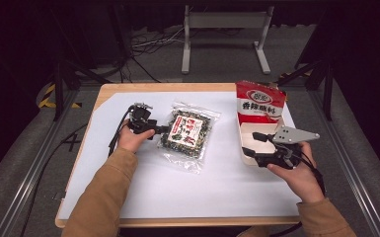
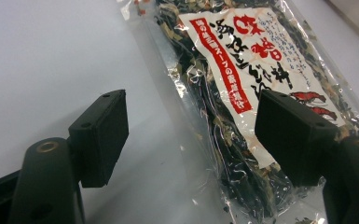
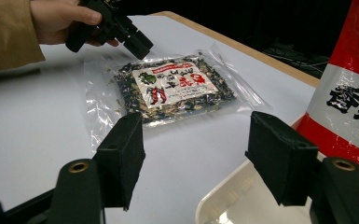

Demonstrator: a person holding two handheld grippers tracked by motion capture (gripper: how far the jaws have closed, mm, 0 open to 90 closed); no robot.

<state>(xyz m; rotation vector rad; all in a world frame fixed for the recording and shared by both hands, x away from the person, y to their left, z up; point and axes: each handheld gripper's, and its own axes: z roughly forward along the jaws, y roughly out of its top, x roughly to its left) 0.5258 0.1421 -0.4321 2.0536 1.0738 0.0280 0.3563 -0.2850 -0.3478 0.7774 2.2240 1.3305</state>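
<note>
While the left gripper (image 1: 164,130) is hovering at the near-left edge of the clear seaweed packet (image 1: 187,133), its jaws are standing wide with nothing pressed between them; in the left gripper view one pad is hanging over bare white sheet and the other over the packet's dark contents. The packet (image 2: 242,93) is lying flat on the white table cover (image 1: 177,192), about mid-table, well apart from the tray. Further right, the right gripper (image 1: 250,143) is waiting with its jaws also wide and empty, poised at the left rim of the white tray (image 1: 244,129), where a red and white pouch (image 1: 259,102) is standing upright at the far end.

Judging from this, the likely trouble is lying in the grab itself. The film is slick and flat against the cover, so the pads may be closing on loose margin alone and the packet could be slipping out or swinging on lifting. Pressing down too hard could be crushing the dry contents or dragging the cover. On the right, a carried packet swinging into the tall pouch could be toppling it.
</note>
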